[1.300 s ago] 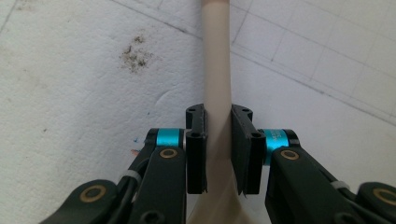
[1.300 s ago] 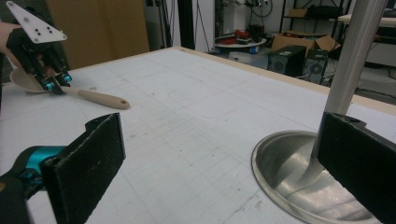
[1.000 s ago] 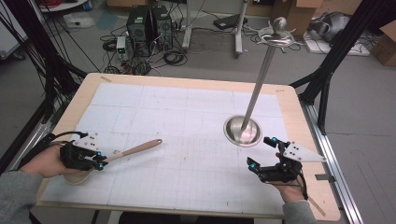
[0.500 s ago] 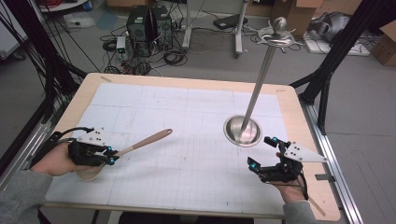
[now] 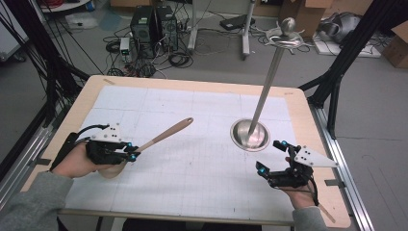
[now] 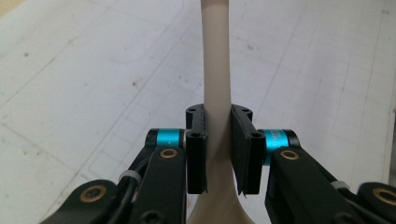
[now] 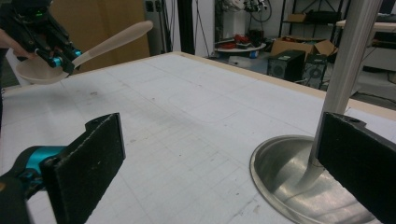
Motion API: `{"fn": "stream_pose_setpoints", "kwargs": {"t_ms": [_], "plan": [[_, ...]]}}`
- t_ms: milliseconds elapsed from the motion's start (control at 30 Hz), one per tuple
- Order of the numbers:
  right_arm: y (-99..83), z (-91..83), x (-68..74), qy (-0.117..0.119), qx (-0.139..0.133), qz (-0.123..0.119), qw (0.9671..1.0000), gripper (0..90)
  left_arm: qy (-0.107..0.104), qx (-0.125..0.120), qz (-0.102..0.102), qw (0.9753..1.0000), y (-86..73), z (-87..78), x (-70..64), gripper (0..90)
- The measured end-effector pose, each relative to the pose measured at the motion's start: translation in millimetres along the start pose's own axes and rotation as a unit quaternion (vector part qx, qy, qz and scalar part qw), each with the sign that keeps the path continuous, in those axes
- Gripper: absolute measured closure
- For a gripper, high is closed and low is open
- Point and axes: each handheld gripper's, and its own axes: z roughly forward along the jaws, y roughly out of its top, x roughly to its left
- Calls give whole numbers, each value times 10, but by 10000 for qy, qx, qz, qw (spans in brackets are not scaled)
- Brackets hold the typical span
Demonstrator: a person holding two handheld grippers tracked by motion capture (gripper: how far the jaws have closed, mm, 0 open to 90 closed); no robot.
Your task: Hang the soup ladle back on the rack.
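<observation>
The left gripper is clamped on the neck of a wooden spoon, with both black jaws pressed against the handle just above the bowl, as the left gripper view confirms. In the high view the spoon is held off the table at the left near side: its bowl sits under the left hand and its handle slants up and away toward the table centre. The right gripper view shows the same spoon at upper left, raised above the white gridded mat, with the handle tip higher than the bowl. The right gripper rests near the right near corner with its jaws spread wide apart and nothing between them. Just beyond it stands a metal stand, comprising a round dished base on the mat and a tall pole topped by hooks and a ball; the base and pole also appear between the right jaws in the right gripper view.
</observation>
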Motion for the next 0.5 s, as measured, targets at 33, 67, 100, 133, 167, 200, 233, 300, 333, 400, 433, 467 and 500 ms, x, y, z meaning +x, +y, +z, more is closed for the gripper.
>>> {"fn": "stream_pose_setpoints", "kwargs": {"t_ms": [33,67,100,133,167,200,233,300,333,400,433,467,500], "plan": [[0,-2,0,4,-1,2,10000,1,-35,-36,-15,10000,29,14,-9,768],[1,-2,1,3,-4,10,10000,1,-65,-88,-1,9999,59,33,-23,768],[2,-4,2,4,3,9,10000,1,-47,-118,35,9999,94,56,-42,768],[3,-5,2,4,1,6,10000,1,-91,-124,22,9999,134,82,-58,769],[6,-8,6,-7,-8,13,10000,1,-109,-116,56,9999,177,108,-71,768],[9,-10,3,-7,-19,-3,10000,1,-94,-116,95,9998,224,134,-88,768],[11,-11,2,-2,-34,-9,10000,1,-108,-123,124,9998,273,160,-97,768],[11,-12,2,3,-37,-3,10000,1,-84,-175,129,9997,371,204,-119,768],[11,-12,3,3,-25,6,10000,1,-80,-183,122,9997,421,221,-123,768],[10,-12,4,9,-27,11,10000,1,-60,-232,109,9997,518,254,-139,768],[10,-13,5,12,-44,5,10000,1,-37,-245,123,9996,565,268,-145,768],[11,-15,4,14,-58,7,10000,1,-29,-260,121,9996,609,281,-151,768],[12,-19,2,17,-52,4,10000,1,-13,-298,133,9995,649,294,-158,768]]}}
